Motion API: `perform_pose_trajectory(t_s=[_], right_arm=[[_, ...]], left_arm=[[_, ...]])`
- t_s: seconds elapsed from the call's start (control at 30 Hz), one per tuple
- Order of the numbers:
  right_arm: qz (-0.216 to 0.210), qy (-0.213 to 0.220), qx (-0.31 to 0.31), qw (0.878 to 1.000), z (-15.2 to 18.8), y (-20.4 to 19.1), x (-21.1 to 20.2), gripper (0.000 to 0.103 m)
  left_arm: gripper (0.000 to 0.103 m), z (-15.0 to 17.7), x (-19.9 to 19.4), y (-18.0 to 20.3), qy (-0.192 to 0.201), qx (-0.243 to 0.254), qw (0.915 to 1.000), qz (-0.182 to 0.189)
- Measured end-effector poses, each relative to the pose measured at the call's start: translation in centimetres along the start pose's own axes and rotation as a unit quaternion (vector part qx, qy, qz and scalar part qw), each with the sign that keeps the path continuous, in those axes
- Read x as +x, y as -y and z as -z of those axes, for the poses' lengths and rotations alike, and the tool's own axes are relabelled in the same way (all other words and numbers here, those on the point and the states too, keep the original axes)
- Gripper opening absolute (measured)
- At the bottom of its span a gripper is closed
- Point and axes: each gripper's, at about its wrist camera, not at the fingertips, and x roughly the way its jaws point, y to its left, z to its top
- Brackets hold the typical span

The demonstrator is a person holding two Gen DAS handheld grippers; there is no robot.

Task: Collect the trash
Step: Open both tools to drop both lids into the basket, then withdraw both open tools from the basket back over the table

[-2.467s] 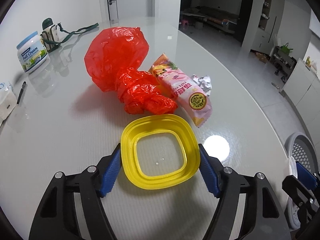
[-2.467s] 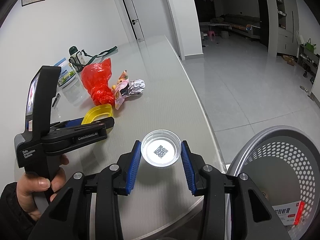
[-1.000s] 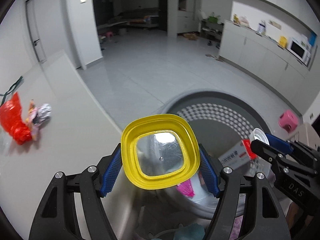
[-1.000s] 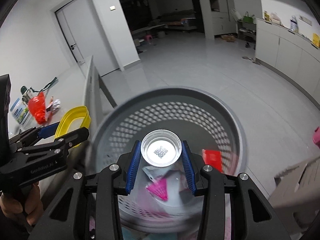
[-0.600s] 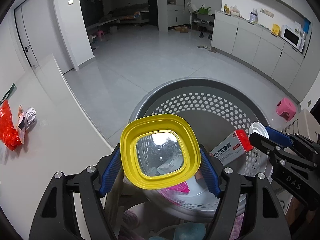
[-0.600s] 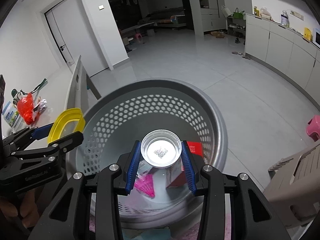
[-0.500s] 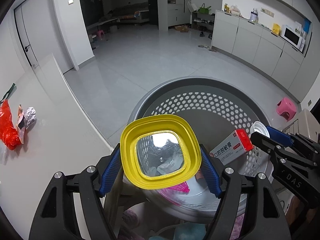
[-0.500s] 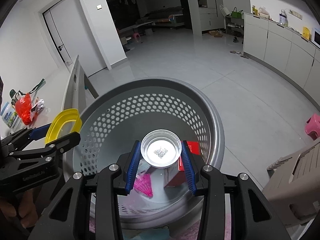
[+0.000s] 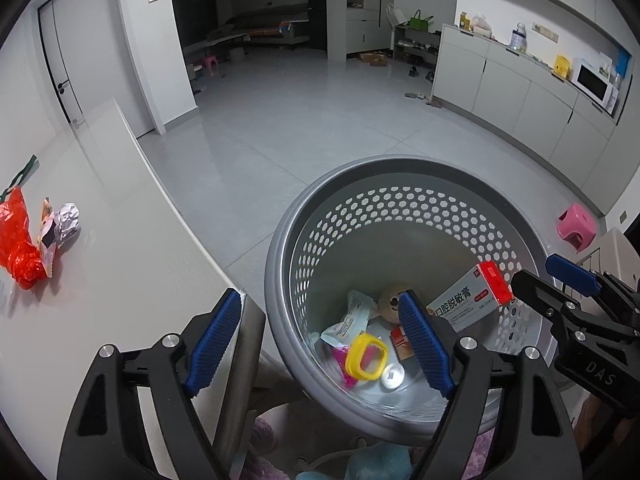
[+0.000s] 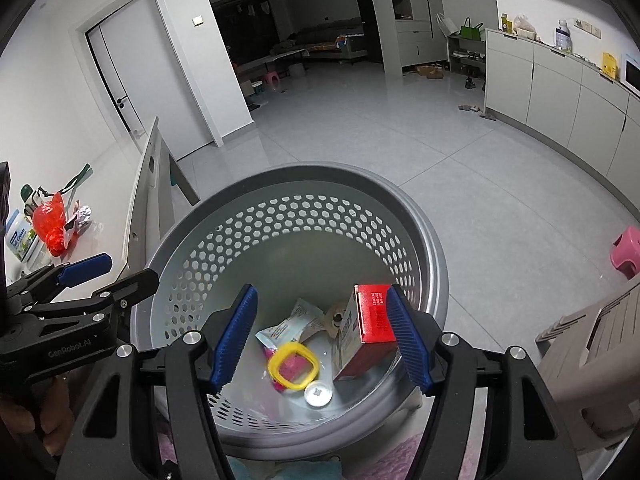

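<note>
Left wrist view: left tool (image 9: 320,340) is spread wide with nothing between its blue ribbed pads, jaws just been opening. Right tool (image 10: 320,336) likewise has just been opening and is empty. Both hang over the grey perforated bin (image 9: 400,172).

Dropped items are at the bin bottom: yellow rounded-square lid ring (image 9: 366,357), glossy rigid plastic, lying on a pink wrapper (image 10: 290,372); small round clear cap (image 10: 318,395) just beside the ring. Red-and-white carton (image 10: 370,326) leans tilted against the bin's inner wall; a pale foil-type sachet (image 9: 348,322) lies next to it.

Remaining trash is on the counter (image 9: 100,300), off to the left of both tools and well apart from the bin: crumpled red plastic bag (image 9: 18,248), thin and crinkly; a printed snack wrapper (image 9: 47,240) touching it; a balled silver foil wad (image 9: 67,220) against the wrapper. The wrapper's long axis looks to run roughly away from me along the counter, though it's too small here to be sure.

Judgement: left tool is nearer that pile, so it gets the next reach, swinging left and back over the counter edge. Bag is soft and will collapse under the pads; foil wad is small and light, could skid on the glossy top. White tub (image 10: 18,240) and green-capped bottle (image 10: 28,196) behind the bag don't read as trash.
</note>
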Motion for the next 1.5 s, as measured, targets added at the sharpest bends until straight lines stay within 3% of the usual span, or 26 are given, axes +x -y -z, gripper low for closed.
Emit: perform_pose_trajectory(t_s=[0.87, 1.23, 1.5], right_arm=[[-0.019, 0.005, -0.025, 1.0, -0.3, -2.8, -1.2, 0.064], [-0.068, 0.009, -0.051, 0.996, -1.2, -6.4, -1.2, 0.065], [-0.103, 0.011, -0.086, 0.991, -2.5, -10.7, -0.2, 0.067]], left_arm=[[0.081, 0.5, -2.4, -2.7, 0.023, -0.032, 0.999, -0.023], [0.084, 1.4, -5.2, -6.2, 0.044, -0.064, 0.9956, -0.052], [0.088, 2.1, -7.3, -10.6, 0.062, -0.108, 0.9876, -0.095]])
